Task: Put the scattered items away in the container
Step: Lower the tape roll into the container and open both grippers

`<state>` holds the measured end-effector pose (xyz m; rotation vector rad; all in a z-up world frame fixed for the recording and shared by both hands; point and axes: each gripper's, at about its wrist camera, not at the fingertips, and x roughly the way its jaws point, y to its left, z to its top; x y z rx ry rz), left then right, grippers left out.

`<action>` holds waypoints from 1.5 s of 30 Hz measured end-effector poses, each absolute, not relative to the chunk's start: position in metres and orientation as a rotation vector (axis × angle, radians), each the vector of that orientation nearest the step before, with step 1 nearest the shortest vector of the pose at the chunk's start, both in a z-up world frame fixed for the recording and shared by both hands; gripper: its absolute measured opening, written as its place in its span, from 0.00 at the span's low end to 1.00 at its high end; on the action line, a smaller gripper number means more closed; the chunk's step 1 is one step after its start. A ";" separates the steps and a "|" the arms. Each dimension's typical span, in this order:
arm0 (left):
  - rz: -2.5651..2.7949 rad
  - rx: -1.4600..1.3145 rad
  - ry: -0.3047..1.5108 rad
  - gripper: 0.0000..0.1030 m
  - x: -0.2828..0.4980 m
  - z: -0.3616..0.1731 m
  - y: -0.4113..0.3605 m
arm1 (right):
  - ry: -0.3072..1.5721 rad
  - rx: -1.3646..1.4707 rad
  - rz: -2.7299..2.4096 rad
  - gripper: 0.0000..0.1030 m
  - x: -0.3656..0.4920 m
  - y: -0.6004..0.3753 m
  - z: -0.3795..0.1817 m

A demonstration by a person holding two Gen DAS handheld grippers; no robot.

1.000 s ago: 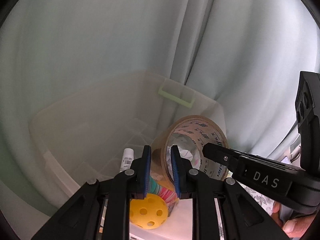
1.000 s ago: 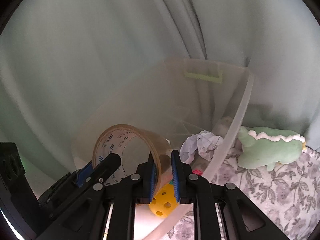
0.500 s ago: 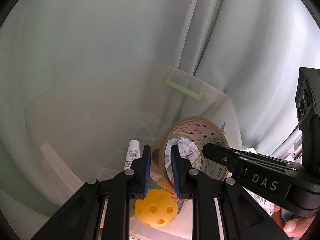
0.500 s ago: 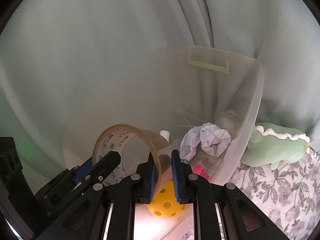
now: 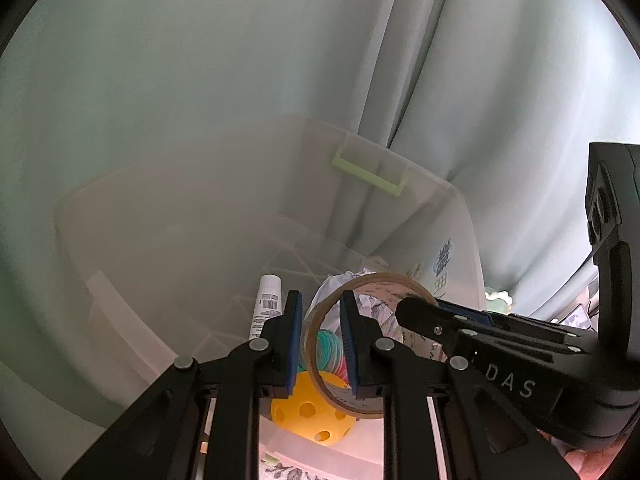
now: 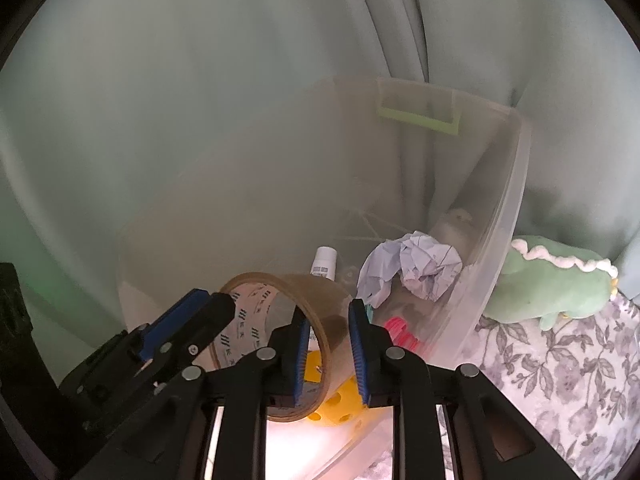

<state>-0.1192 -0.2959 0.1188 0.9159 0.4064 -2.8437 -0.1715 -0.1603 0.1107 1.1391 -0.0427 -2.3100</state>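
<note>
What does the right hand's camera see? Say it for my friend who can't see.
The right gripper, jaws opening, straddles the wall of a brown tape roll over a clear bin. Inside lie a yellow holed ball, crumpled paper and a white tube; a green plush toy sits outside.

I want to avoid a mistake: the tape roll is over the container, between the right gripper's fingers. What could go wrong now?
The jaws of the right gripper are opening with the wall of the tape roll between them, above the yellow ball by the near wall of the container; the roll may bounce off it and tip out onto the floral cloth. The left gripper, close beside the roll, might snag it.
</note>
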 end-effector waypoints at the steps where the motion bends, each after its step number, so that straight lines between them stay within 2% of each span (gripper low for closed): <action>1: -2.843 0.915 0.406 0.18 -0.118 0.119 -0.296 | -0.042 1.139 -2.310 0.23 -0.171 -0.160 0.110; 9: -2.837 0.900 0.400 0.18 -0.107 0.124 -0.292 | 0.002 1.127 -2.325 0.24 -0.166 -0.160 0.118; 13: -2.831 0.888 0.400 0.18 -0.104 0.126 -0.294 | 0.021 1.117 -2.340 0.31 -0.164 -0.160 0.125; 15: -2.827 0.887 0.400 0.18 -0.103 0.126 -0.294 | 0.008 1.105 -2.337 0.32 -0.163 -0.157 0.128; 20: -2.827 0.888 0.398 0.18 -0.102 0.125 -0.292 | -0.009 1.063 -2.342 0.45 -0.159 -0.153 0.140; 32: -2.833 0.886 0.353 0.19 -0.095 0.129 -0.275 | -0.006 1.029 -2.337 0.46 -0.145 -0.138 0.150; 35: -2.823 0.889 0.347 0.26 -0.092 0.130 -0.271 | 0.000 1.016 -2.335 0.51 -0.138 -0.132 0.151; 38: -2.815 0.893 0.350 0.29 -0.088 0.130 -0.268 | -0.003 1.010 -2.336 0.53 -0.135 -0.125 0.151; 45: -2.791 0.897 0.345 0.45 -0.077 0.132 -0.261 | -0.030 0.997 -2.333 0.61 -0.126 -0.108 0.152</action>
